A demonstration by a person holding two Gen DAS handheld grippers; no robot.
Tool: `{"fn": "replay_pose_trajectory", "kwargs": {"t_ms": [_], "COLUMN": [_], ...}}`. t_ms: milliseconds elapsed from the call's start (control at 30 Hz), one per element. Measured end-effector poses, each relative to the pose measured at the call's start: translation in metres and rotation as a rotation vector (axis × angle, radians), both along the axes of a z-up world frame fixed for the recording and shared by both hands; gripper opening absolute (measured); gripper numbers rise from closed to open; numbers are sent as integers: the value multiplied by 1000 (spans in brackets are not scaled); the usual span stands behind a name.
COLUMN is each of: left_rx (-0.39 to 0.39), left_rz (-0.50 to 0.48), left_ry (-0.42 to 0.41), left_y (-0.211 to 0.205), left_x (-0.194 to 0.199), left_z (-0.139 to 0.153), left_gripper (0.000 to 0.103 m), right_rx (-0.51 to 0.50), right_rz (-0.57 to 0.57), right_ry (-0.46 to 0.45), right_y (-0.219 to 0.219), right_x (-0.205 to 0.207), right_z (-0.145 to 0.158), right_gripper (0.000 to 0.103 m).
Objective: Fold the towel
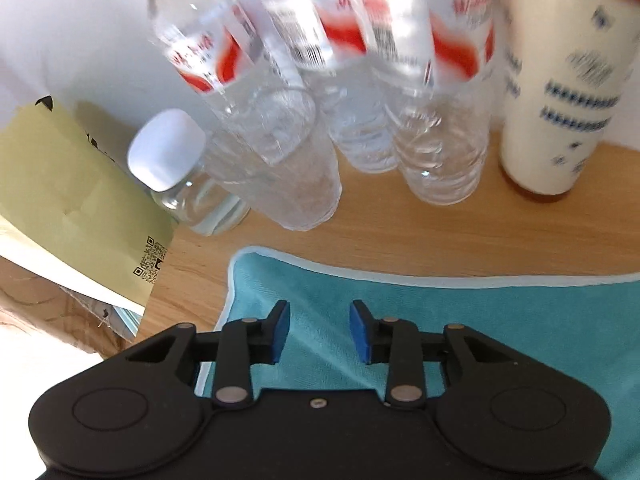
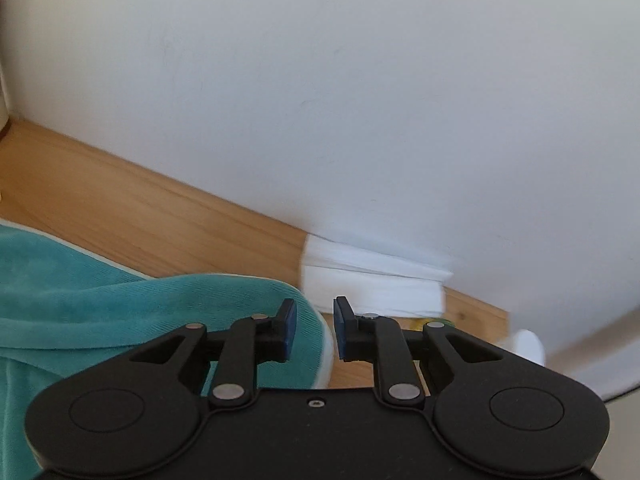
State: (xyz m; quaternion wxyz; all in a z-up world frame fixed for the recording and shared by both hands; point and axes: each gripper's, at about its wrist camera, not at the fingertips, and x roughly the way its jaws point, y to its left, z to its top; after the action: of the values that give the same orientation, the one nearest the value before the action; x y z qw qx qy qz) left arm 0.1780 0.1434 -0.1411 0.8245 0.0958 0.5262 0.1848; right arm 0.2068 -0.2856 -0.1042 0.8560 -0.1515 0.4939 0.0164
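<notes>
Teal towel spread on wooden table, far edge running left to right, just short of water bottles. Left gripper above towel's far-left corner, jaws apart, holding nothing. Right gripper at towel's rumpled far-right corner, jaws narrower but parted, empty; corner hem below the gap. Both about equally near. Likely next: pinch both far corners. White wall close behind towel; cream bottle right of water bottles.

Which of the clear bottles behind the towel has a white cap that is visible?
The small clear bottle at far left, beside the yellow-green paper. It is short and unlabelled; the tall red-labelled water bottles show no caps.
</notes>
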Motion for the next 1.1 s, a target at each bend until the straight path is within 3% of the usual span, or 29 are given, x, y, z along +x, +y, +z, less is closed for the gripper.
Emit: {"fn": "replay_pose_trajectory", "kwargs": {"t_ms": [67,133,200,300,367,433,667,733,833,1000,1100], "left_rx": [-8,4,-7,-63,-97,-88,-54,-53,-47,-27,-26], "left_rz": [-12,-42,-48,-23,-16,-12,44,51,50,-1,-42], "left_ry": [-1,16,40,87,126,158,175,179,199,210,235], "left_y": [-3,-12,-17,-21,-23,-23,-10,-7,-5,-6,-10], "left_x": [-14,-44,-72,-106,-124,-140,-157,-160,-165,-168,-169], "left_z": [10,19,18,14,8,-1,-8,-11,-16,-20,-20], "left_gripper": [44,45,45,45,45,45,45,44,38,38,32], "right_rx": [56,208,259,319,361,352,264,251,262,233,191], "right_rz": [-27,-98,-100,-106,-109,-122,-84,-67,-57,-11,17], "right_ry": [36,114,137,243,287,335,309,301,327,383,407], "right_y": [-6,-13,-8,4,7,11,32,35,27,4,-9], "right_x": [-12,-46,-84,-137,-154,-167,-183,-186,-187,-187,-188], "right_z": [11,20,20,6,-3,-17,-34,-33,-33,-32,-33], "right_gripper": [30,31,31,30,30,30,33,25,4,3,3]}}
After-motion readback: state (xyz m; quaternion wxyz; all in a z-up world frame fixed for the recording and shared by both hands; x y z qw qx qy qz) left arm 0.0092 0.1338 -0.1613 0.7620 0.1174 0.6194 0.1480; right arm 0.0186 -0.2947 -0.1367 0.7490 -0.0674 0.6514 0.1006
